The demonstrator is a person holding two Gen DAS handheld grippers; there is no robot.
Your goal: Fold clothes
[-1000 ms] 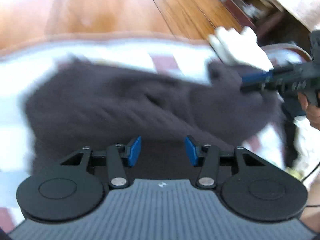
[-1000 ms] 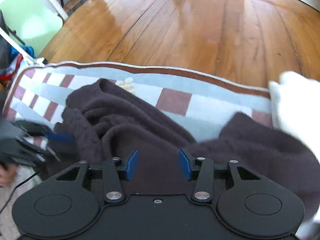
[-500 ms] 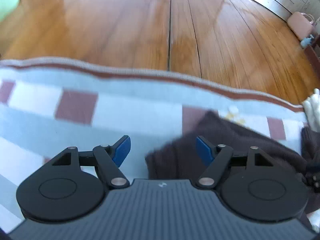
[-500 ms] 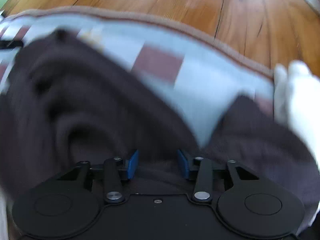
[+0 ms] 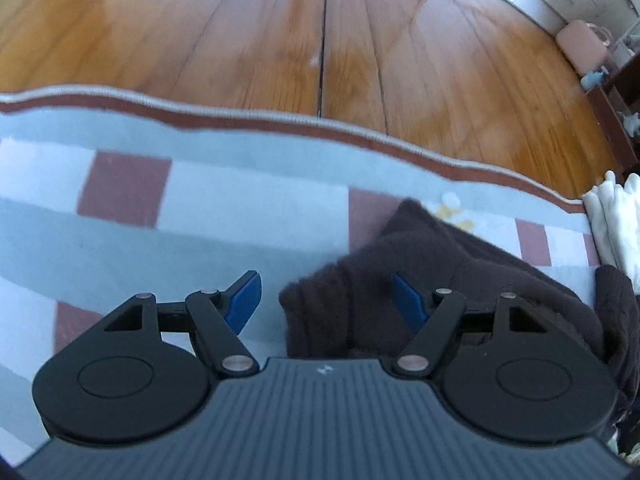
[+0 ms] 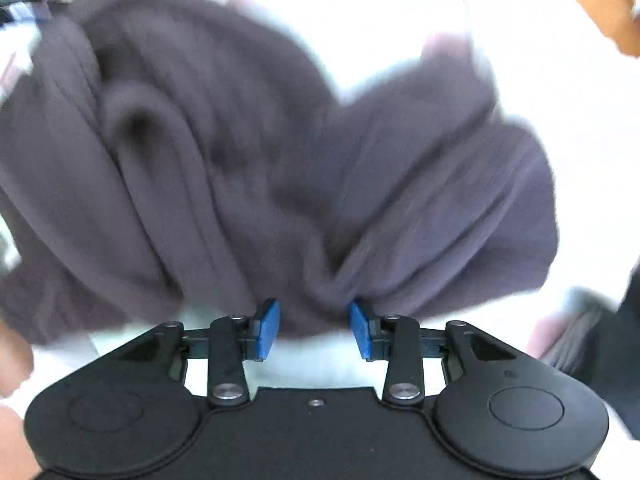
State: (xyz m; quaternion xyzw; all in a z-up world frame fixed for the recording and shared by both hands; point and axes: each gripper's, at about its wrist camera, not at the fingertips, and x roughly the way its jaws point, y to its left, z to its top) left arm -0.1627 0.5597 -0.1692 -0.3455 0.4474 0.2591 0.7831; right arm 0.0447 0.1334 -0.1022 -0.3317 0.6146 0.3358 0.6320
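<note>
A dark brown knitted garment [image 5: 424, 248] lies crumpled on a light blue and maroon checked blanket [image 5: 208, 216]. My left gripper [image 5: 326, 300] hangs open over the garment's left end. A corner of the fabric lies between its jaws, close to the right pad, and neither pad presses on it. In the blurred right wrist view my right gripper [image 6: 315, 326] points down onto the garment [image 6: 240, 152]. Its blue pads pinch a gathered bunch of the fabric, and folds fan out from the grip.
The blanket's brown-trimmed edge [image 5: 360, 130] runs across the view, with wooden floor [image 5: 320, 28] beyond it. A white cloth [image 5: 616, 216] lies at the blanket's right end. A pink bag [image 5: 584, 42] and dark furniture stand at the far right.
My left gripper has swung from over the garment's middle to its left end and its jaws have widened. My right gripper has tipped down onto the garment and narrowed on a bunch of fabric.
</note>
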